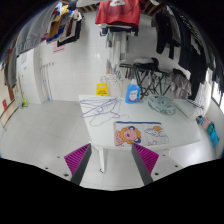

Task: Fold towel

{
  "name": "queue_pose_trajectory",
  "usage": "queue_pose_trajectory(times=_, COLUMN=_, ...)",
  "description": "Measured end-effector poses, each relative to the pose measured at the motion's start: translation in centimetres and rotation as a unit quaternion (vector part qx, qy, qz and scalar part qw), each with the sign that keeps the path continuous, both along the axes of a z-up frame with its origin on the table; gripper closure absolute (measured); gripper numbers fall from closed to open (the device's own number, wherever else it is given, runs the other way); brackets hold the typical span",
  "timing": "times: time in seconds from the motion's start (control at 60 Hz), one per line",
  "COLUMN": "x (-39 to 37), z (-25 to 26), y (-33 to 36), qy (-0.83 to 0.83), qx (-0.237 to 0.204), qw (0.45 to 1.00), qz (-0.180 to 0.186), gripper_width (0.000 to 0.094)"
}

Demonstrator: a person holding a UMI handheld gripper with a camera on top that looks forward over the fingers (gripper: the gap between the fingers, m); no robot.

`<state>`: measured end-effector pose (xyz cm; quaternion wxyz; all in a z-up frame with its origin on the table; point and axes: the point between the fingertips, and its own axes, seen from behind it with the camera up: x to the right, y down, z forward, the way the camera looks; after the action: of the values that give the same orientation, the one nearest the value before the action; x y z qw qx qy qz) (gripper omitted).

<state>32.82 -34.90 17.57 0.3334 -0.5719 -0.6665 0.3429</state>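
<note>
**Jaws spread above the worktop, holding nothing**

Jaws (111, 165) stand apart, purple pads (77, 158) facing each other, empty. Just ahead on the white worktop (60, 135) lies the towel (140, 133), flat, with a cartoon print. Beyond it stand a blue bottle (133, 93) and a clear bowl (161, 105). Clothes (120, 12) hang behind.

Indoor room, looked like a laundry or clothes-handling space. Garments (120, 12) hung on a rail overhead, dark clothes (168, 35) hung by the far wall. White table (60, 135) and pale floor (75, 75). A rack (150, 72) stood beyond the table, bottle (133, 93) near it.
</note>
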Motion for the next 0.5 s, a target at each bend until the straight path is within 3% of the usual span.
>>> queue_pose_trajectory(times=0.217, x=-3.2, z=-1.0, y=-0.6, qy=-0.008, qx=0.004, qw=1.0, qz=0.002, gripper_width=0.0083)
queue_pose_trajectory(times=0.233, x=-3.0, z=-3.6, y=-0.4, qy=-0.001, qx=0.004, qw=1.0, qz=0.003, gripper_width=0.0084)
queue_pose_trajectory(times=0.5, x=-12.3, z=-8.0, y=-1.2, qy=-0.009, qx=0.027, qw=1.0, qz=0.011, gripper_width=0.0085)
